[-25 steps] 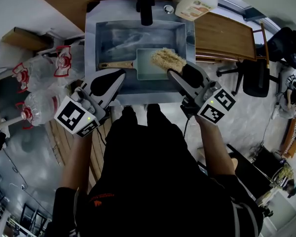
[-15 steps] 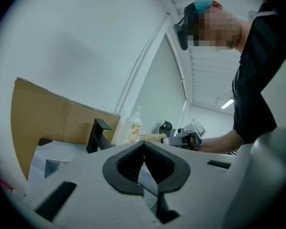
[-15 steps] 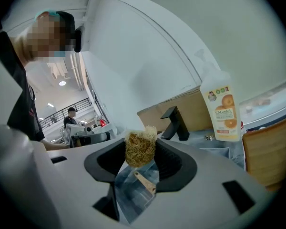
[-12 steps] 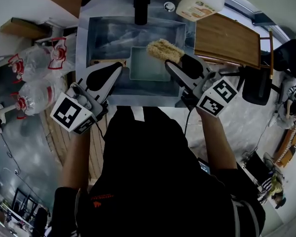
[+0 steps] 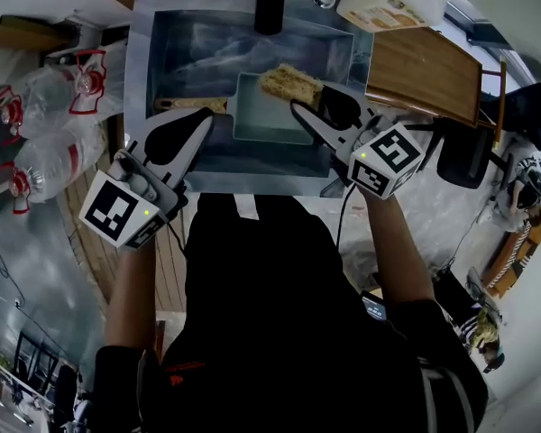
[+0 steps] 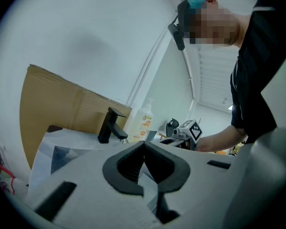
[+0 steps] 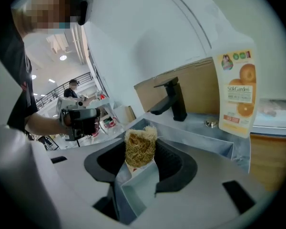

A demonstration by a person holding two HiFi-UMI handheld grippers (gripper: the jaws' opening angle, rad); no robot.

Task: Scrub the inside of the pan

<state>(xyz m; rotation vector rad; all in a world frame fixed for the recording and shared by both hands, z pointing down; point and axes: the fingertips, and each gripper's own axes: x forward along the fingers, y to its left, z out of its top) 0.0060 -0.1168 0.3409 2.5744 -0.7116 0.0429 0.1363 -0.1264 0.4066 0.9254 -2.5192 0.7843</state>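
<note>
Presently noted, largest item first: rectangular stainless-steel sink, with black tap at its far edge. Lying in the basin, toward the right half: pale blue-grey square metal pan, wooden handle pointing left, held by nothing.

Right gripper pinching tan coarse-fibre scrubbing pad. Pad gripped by its near end, free end protruding past the tips and hanging over the pan's far right corner. Contact with the pan floor not confirmed from any view.

Left gripper pressed together on nothing, poised over the sink's near left part, near the handle.

Judged step in hand: setting the pad to the pan's inside, scrubbing not yet evident.

Recommended practice:
- Lower the right gripper enough to press the protruding fibres, not the gripper tips, onto the pan floor.
- Tilt to lay the pad's broad face flat.
- Work in short overlapping strokes, floor first, then walls and corners.
- Keep the pinch firm, loose fibre being likely to compress and slip.
- Pan probably light and free to slide on smooth steel: advise spreading the left gripper and clamping or pinning the wooden handle before applying pressure.
- Avoid striking the tap on far strokes.
</note>
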